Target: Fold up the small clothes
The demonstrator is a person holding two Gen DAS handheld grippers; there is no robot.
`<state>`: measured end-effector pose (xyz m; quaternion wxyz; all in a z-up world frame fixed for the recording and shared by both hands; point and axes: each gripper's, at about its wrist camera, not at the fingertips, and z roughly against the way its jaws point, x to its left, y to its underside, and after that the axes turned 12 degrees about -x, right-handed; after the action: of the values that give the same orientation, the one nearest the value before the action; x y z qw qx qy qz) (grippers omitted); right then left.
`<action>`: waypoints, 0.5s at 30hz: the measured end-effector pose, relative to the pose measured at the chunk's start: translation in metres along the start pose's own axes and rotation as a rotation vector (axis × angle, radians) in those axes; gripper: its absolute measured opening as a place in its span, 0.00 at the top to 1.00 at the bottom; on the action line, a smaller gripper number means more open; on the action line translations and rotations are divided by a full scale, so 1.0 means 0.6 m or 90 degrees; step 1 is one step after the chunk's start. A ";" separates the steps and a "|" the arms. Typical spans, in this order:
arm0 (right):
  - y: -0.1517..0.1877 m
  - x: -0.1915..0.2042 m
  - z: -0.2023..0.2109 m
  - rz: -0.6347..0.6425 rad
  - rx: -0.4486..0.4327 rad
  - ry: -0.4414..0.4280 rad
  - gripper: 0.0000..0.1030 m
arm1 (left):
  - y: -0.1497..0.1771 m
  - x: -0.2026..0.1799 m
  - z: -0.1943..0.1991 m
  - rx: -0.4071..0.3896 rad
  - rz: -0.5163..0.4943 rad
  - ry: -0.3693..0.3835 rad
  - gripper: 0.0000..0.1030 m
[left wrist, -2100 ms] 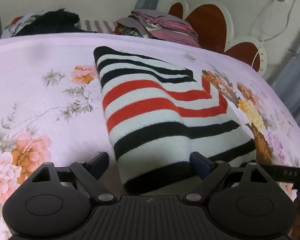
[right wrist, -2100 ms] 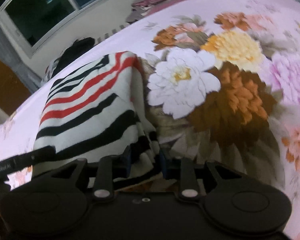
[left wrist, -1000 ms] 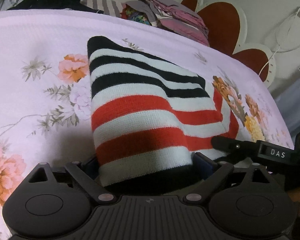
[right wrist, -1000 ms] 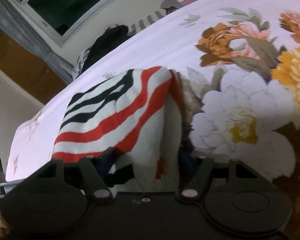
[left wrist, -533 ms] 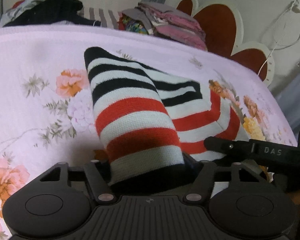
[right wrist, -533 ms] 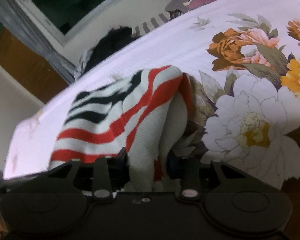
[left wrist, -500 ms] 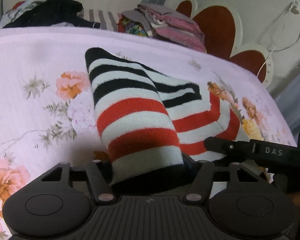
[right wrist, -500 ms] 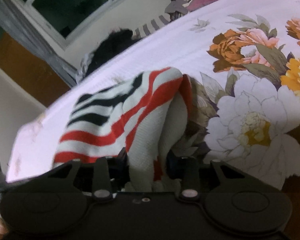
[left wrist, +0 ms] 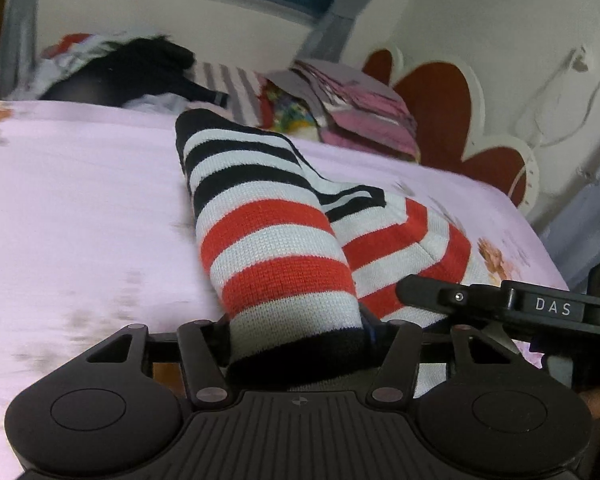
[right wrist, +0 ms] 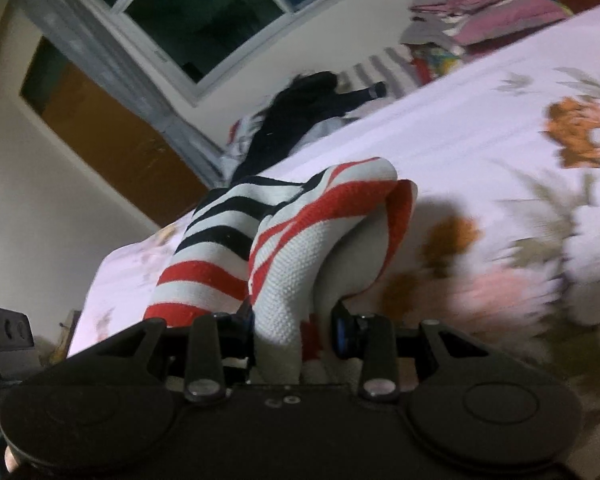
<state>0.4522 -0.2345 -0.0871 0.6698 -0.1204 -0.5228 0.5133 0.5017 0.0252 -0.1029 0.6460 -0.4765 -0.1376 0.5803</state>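
Note:
A knit garment with black, white and red stripes (left wrist: 272, 248) is lifted off the pink floral bedspread (left wrist: 80, 200). My left gripper (left wrist: 296, 332) is shut on its black bottom hem, and the cloth drapes away toward the far edge. My right gripper (right wrist: 294, 324) is shut on the other near corner of the same garment (right wrist: 284, 256), which bunches into upright folds. The right gripper's finger (left wrist: 460, 300) shows in the left wrist view, just right of the cloth.
A stack of folded pink and grey clothes (left wrist: 352, 108) and a dark heap of clothes (left wrist: 132, 72) lie along the bed's far edge. A red scalloped headboard (left wrist: 440, 108) stands at right. A window (right wrist: 204, 12) and wooden door (right wrist: 112, 136) are behind.
Both grippers have lifted the garment's near edge higher and carried it toward the far end, so the cloth stands up and doubles over. The cameras tilted up, showing more wall and window.

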 end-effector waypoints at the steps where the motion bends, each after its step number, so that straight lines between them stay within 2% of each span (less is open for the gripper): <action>1: 0.006 0.022 -0.010 0.002 0.002 -0.007 0.66 | -0.004 0.022 0.016 -0.005 0.000 -0.005 0.46; 8: 0.108 0.192 -0.110 0.002 -0.004 -0.035 0.66 | -0.035 0.222 0.117 -0.024 0.011 -0.023 0.46; 15: 0.199 0.306 -0.231 -0.017 -0.003 -0.050 0.66 | -0.058 0.405 0.155 -0.019 0.009 -0.037 0.46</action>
<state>0.4857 0.0200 -0.1236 0.6554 -0.0951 -0.5515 0.5072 0.5256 0.2861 -0.1198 0.6305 -0.4701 -0.1615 0.5962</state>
